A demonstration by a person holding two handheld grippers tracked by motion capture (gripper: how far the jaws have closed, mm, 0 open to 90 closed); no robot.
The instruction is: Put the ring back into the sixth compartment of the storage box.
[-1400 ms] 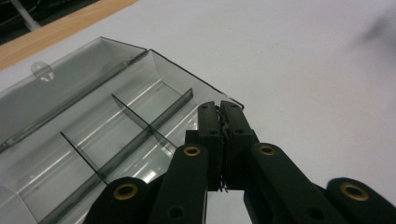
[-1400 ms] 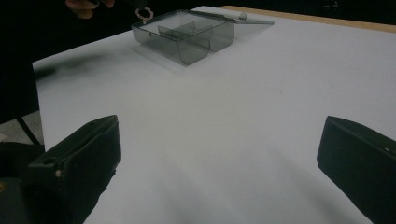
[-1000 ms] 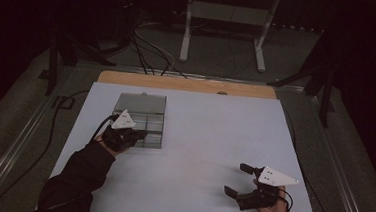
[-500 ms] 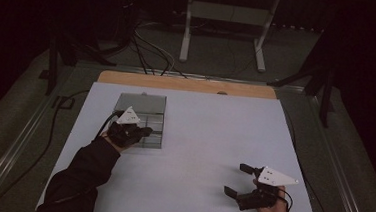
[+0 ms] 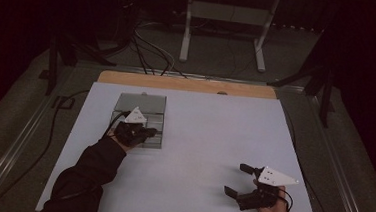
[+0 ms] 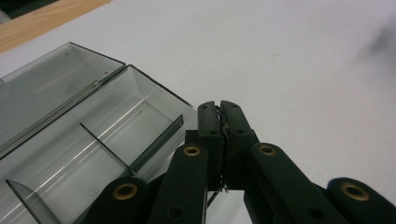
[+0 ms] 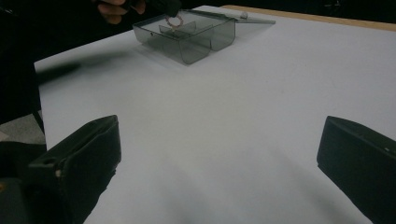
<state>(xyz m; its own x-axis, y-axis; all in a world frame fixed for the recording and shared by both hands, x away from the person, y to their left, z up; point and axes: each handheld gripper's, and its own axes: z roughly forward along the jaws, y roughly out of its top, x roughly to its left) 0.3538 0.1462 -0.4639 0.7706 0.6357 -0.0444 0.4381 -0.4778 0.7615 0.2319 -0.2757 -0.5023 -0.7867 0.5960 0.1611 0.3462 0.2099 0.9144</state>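
My left tongs (image 5: 146, 132) were over the near right corner of the clear box (image 5: 141, 105), jaws pressed together on something thin; in the left gripper view a fine wire showed between the pads. From the right gripper view, a small ring (image 7: 175, 21) hung beneath those tongs, above the box's compartments. I could not tell whether the ring touched the box floor. The box sat on the white surface (image 5: 214, 138) with its lid (image 6: 42, 88) lying open flat on the far side, and thin dividers (image 6: 107, 151) split the inside. My right tongs (image 5: 237, 179) were well apart from the box, low over the near right part of the surface, jaws spread wide with nothing between them.
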